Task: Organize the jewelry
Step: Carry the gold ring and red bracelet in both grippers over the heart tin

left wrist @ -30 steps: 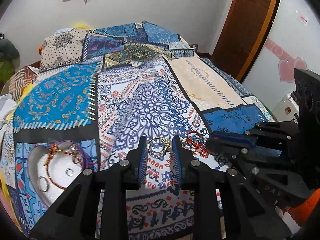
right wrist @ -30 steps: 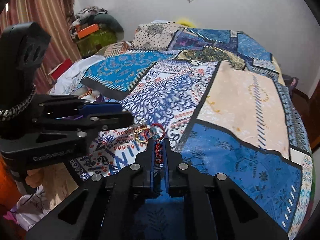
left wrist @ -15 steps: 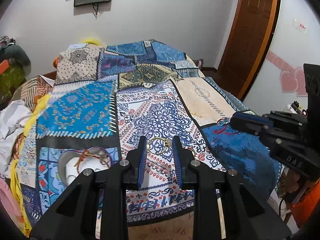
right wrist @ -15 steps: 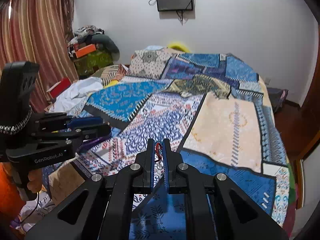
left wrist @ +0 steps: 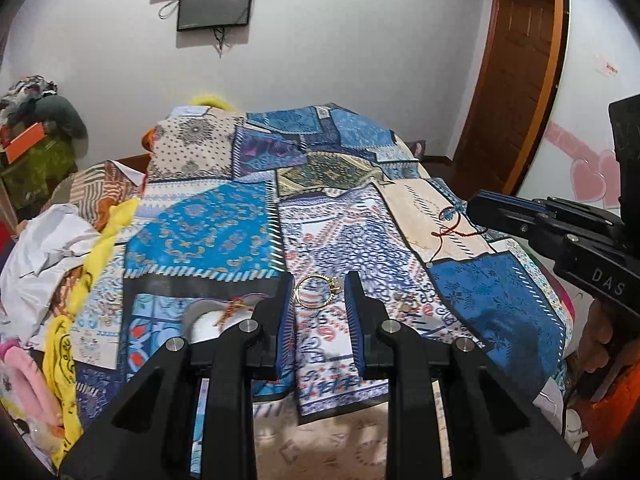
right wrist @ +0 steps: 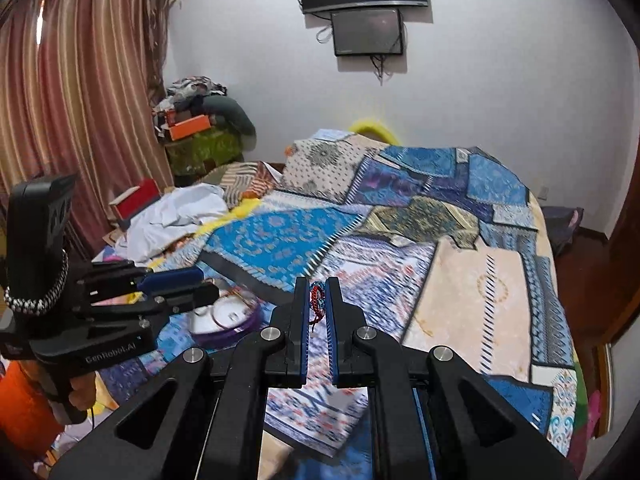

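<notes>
My left gripper (left wrist: 320, 284) is shut on a gold ring (left wrist: 335, 284) with a small stone, held above the bedspread. Seen from the right wrist, the left gripper (right wrist: 208, 283) hovers over a white dish with a purple rim (right wrist: 240, 330) that holds rings and a bangle. In the left wrist view the dish (left wrist: 192, 312) is mostly hidden behind my left finger. My right gripper (right wrist: 317, 296) is shut on a red and blue braided bracelet (right wrist: 316, 302). From the left wrist, the right gripper (left wrist: 476, 206) is at the right with the bracelet's red cord (left wrist: 452, 232) dangling from its tip.
A patchwork bedspread (left wrist: 208, 236) covers the bed below both grippers. White cloth (left wrist: 44, 248) and yellow fabric (left wrist: 100, 252) lie along its left side. A wooden door (left wrist: 516, 80) stands at the right, striped curtains (right wrist: 72, 120) and piled boxes (right wrist: 192, 128) at the left.
Both grippers have risen off the bedspread with their pieces still gripped. The bed now sits lower and farther off, and more of the wall and screens shows.
</notes>
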A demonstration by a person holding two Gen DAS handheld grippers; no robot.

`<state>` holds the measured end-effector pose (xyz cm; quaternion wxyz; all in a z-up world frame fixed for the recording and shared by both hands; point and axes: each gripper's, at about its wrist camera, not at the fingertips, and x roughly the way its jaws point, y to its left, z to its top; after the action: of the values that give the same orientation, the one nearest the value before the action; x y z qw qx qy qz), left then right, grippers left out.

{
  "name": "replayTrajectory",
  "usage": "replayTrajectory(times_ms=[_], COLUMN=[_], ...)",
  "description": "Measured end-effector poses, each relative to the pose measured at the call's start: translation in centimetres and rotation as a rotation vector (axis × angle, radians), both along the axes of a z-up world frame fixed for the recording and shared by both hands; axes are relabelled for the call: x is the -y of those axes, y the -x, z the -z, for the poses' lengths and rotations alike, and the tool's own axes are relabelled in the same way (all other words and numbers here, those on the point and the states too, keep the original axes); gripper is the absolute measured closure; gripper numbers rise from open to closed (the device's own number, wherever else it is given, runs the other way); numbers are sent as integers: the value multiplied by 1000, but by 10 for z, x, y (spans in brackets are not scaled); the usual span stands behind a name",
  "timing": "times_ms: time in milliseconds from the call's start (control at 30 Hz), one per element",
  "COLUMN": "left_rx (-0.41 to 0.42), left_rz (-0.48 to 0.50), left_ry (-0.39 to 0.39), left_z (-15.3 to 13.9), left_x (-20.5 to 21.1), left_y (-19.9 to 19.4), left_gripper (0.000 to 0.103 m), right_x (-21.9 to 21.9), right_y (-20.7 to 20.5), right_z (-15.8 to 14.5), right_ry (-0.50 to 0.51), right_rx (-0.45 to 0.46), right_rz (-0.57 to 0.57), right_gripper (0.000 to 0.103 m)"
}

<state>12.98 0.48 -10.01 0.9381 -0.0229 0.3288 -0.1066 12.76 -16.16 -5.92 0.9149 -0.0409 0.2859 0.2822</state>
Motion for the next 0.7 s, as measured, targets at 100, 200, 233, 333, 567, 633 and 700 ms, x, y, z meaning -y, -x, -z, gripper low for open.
replayTrajectory(times_ms=[100,200,233,333,567,633,700], left_rx=[7,12,13,11,-17,-34,-53], left_rz=[-23,-42,-49,-69,-97,-98,-96], left_ry=[-1,-1,0,2,19,22,28], left_z=[-1,-1,-1,1,16,23,32], left_x=[-12,-24,-28,-40,-61,-64,-66], left_y=[4,7,8,10,10,8,5], left_gripper=[79,79,79,79,79,79,79], right_x=[-14,-28,-33,-47,-76,-83,-90], right_y=[1,1,1,0,-4,-5,-8], right_z=[-3,-5,-5,-5,2,6,11], right_ry=[-10,-19,-22,-24,-15,-11,-6], right_rx=[9,12,12,11,-3,-12,-28], right_rz=[-23,-48,-56,-79,-128,-137,-148], right_gripper=[96,96,96,96,96,96,96])
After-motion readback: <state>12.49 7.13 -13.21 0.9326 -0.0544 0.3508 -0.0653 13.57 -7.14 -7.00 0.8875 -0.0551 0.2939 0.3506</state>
